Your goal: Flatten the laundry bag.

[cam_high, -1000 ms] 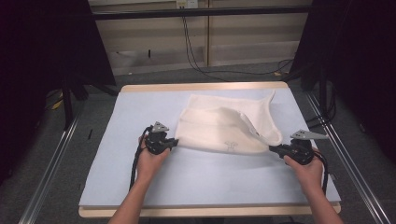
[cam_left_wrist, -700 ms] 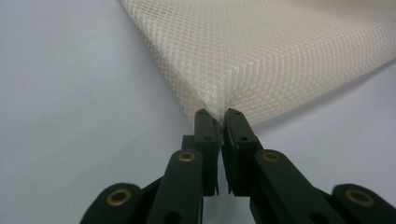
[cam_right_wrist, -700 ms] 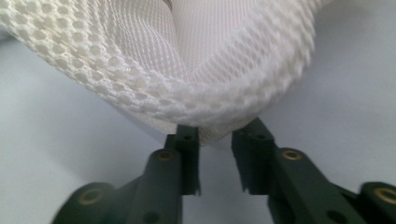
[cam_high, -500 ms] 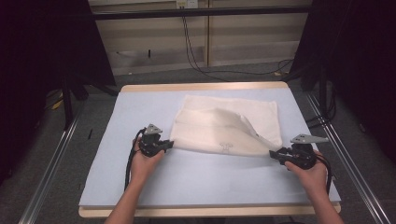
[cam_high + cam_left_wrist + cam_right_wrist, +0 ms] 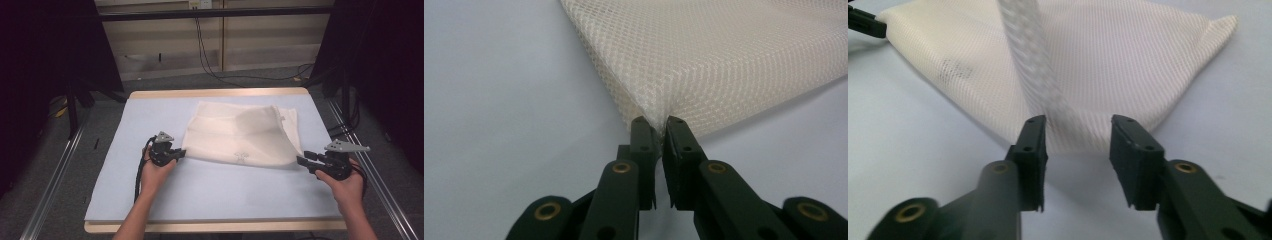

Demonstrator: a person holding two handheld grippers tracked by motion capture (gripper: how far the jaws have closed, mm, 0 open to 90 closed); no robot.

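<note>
My left gripper (image 5: pixel 655 131) has its fingers clamped on the near corner of the mesh bag (image 5: pixel 240 132). My right gripper (image 5: pixel 1077 132) has just been opening, fingers apart, nothing pinched; the bag lies just beyond them on the tabletop (image 5: pixel 225 190).

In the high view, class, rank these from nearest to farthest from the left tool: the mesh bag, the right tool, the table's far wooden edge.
1. mesh bag, pinched at its near-left corner by the left tool.
2. table's far wooden edge, beyond the bag.
3. right tool, at the bag's opposite corner.
</note>
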